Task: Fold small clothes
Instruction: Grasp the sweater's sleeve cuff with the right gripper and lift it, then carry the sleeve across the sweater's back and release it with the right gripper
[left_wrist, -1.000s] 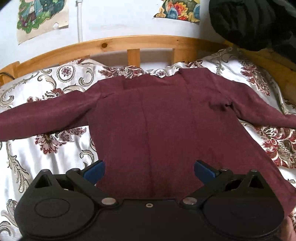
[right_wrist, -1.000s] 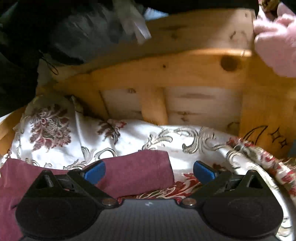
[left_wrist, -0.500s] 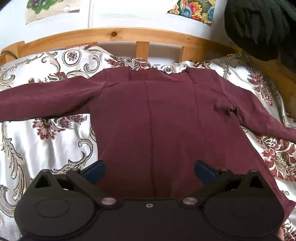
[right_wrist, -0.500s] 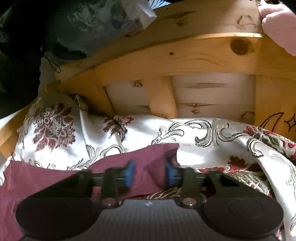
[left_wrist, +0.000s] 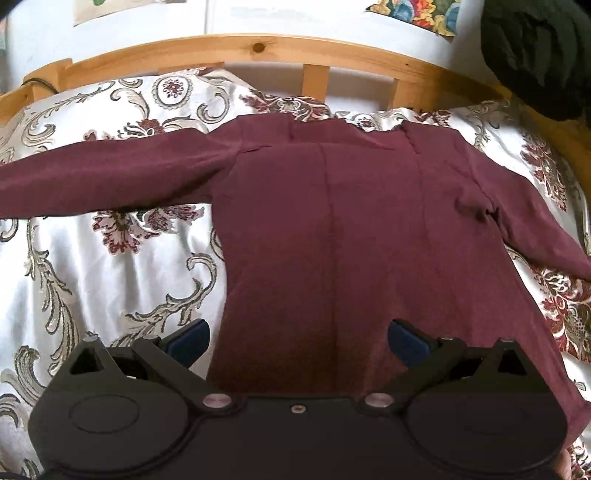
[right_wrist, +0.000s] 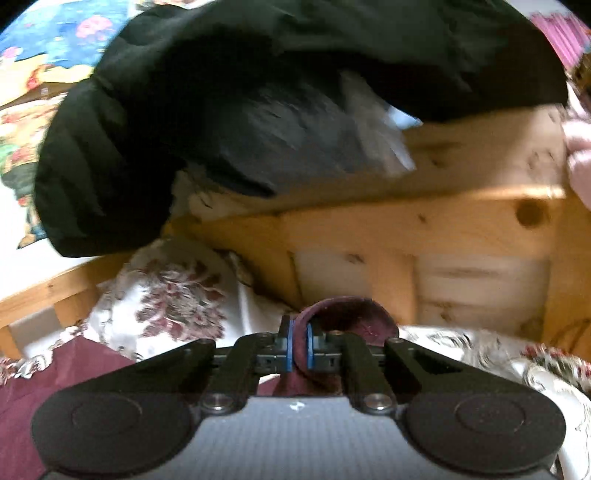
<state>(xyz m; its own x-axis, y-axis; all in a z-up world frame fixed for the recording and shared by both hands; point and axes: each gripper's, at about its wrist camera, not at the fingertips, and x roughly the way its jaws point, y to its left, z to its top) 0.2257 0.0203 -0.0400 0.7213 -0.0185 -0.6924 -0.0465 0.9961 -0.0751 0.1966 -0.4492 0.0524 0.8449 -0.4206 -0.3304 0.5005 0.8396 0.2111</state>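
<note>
A maroon long-sleeved top (left_wrist: 343, 229) lies flat on the patterned satin bedspread (left_wrist: 110, 280), neck toward the headboard, both sleeves spread out. My left gripper (left_wrist: 298, 338) is open above the lower part of the top, its blue pads apart and holding nothing. In the right wrist view my right gripper (right_wrist: 299, 349) is shut on the cuff of the top's right sleeve (right_wrist: 347, 317) and holds it lifted off the bedspread, the cuff curling up over the fingers.
A wooden headboard (left_wrist: 258, 51) runs along the far side of the bed. A wooden side rail (right_wrist: 424, 225) stands close ahead of the right gripper. A black jacket (right_wrist: 258, 96) hangs over the corner.
My right gripper closed on the sleeve cuff and lifted it, tilting upward. My left gripper rose slightly over the top and stayed open.
</note>
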